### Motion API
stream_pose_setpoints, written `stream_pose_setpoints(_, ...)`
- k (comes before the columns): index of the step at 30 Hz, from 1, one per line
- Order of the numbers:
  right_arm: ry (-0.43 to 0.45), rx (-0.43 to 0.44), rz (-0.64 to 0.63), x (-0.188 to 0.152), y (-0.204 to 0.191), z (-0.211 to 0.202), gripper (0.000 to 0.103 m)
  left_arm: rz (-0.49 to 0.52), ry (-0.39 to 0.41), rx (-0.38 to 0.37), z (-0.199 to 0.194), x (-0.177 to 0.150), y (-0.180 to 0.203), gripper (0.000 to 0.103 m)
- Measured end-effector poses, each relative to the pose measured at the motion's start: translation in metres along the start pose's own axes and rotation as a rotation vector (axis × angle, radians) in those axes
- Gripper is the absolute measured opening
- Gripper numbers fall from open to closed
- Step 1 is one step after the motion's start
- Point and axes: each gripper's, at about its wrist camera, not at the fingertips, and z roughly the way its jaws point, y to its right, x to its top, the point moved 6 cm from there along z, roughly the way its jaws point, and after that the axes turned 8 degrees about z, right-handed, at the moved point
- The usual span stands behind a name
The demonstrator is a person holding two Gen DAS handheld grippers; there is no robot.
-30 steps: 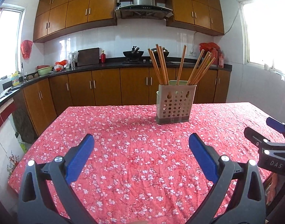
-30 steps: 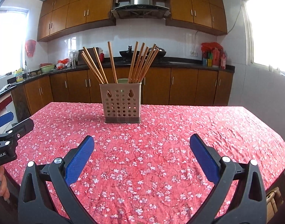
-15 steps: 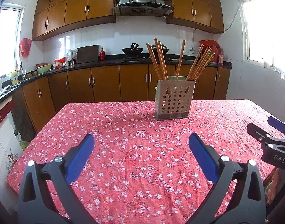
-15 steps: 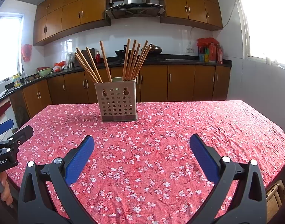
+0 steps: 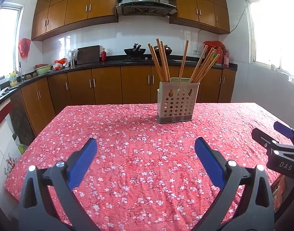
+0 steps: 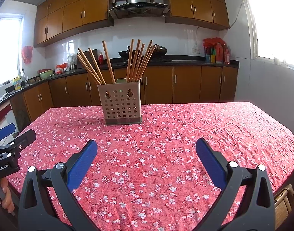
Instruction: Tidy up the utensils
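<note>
A beige perforated utensil holder (image 5: 176, 102) stands upright on the far middle of the table and holds several wooden chopsticks (image 5: 162, 60). It also shows in the right wrist view (image 6: 121, 103), with the chopsticks (image 6: 136, 60) fanned out. My left gripper (image 5: 146, 150) is open and empty, well short of the holder. My right gripper (image 6: 146, 151) is open and empty, also short of it. The right gripper shows at the right edge of the left wrist view (image 5: 275, 144); the left gripper shows at the left edge of the right wrist view (image 6: 11, 142).
The table carries a red floral tablecloth (image 5: 147, 165). Behind it run brown kitchen cabinets (image 5: 108, 84) and a dark counter with a wok (image 5: 135, 51) and bottles. A wooden chair (image 6: 284, 206) sits by the table's near right corner.
Both grippers have tilted down and drawn back slightly, so the holder sits lower in both views. Both stay open and empty.
</note>
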Motion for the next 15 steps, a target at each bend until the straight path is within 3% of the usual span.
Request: stream_pose_setpoints(15,-0.002,0.001,0.004,-0.0015,0.0005,0.0008,0.101,0.0,0.004,0.0,0.0002,0.0006,0.0012,0.099)
